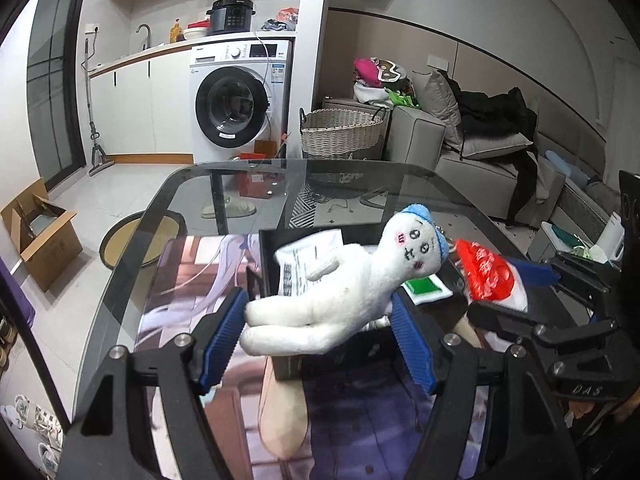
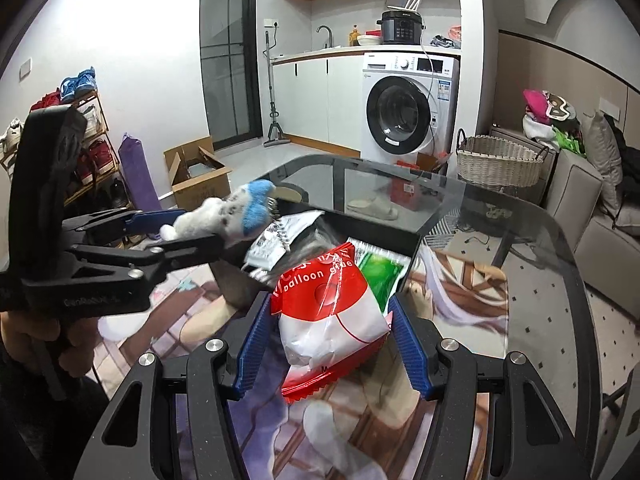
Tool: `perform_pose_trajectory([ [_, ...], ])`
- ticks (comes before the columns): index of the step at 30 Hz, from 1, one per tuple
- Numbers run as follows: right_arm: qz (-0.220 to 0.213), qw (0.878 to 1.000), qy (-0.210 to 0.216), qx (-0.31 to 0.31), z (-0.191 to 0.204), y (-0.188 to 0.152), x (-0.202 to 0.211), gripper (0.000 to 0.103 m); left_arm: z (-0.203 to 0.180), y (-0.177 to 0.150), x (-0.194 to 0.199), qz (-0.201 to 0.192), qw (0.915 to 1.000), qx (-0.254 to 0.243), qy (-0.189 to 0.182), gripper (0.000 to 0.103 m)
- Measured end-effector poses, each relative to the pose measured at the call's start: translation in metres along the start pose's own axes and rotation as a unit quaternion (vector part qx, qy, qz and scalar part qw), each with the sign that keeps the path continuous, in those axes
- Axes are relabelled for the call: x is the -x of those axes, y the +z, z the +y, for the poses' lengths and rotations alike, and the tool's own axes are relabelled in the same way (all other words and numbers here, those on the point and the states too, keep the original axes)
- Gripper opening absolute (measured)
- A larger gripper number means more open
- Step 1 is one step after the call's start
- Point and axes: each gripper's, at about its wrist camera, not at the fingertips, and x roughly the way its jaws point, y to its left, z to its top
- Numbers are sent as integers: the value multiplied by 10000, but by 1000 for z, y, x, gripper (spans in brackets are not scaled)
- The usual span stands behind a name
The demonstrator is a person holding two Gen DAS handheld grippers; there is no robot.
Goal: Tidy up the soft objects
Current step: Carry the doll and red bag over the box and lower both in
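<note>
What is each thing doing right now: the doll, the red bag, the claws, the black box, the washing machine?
White doll: held up, lying sideways in left claw.
Red-and-white bag: pinched in right claw, above the mat.
Black box: open, packets inside.
Washing machine: door closed.
Cardboard box: flaps open.

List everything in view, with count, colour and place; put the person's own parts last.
White plush doll with blue cap: one, in left claw.
Red-and-white plastic packet: one, in right claw.
Black open box: one, on table, holding white printed pouch and green packet.
Printed picture mat: one, on table.
Glass table: one, dark.
White washing machine: one, far wall.
Woven wicker basket: one, beige, beside grey sofa.
Cardboard box: one, brown, floor.
Left claw: blue pads, gripping doll.
Right claw: blue pads, gripping packet.
</note>
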Motion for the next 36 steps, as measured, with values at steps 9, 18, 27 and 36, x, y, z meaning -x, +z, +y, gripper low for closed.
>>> perform_pose_trajectory([
  [9,59,10000,-34,-62,-11,25,-26,60,-3,25,-33,93,9999,-52,-56,71],
  [18,191,9998,5,36,-13,39,-55,60,-10,28,-61,311,9993,-218,-52,71],
  [27,303,9993,-70,204,-16,37,-66,60,-7,23,-76,472,9985,-252,-65,71],
  [36,387,9987,-96,332,-19,32,-78,60,-10,21,-79,514,9980,-323,-169,71],
])
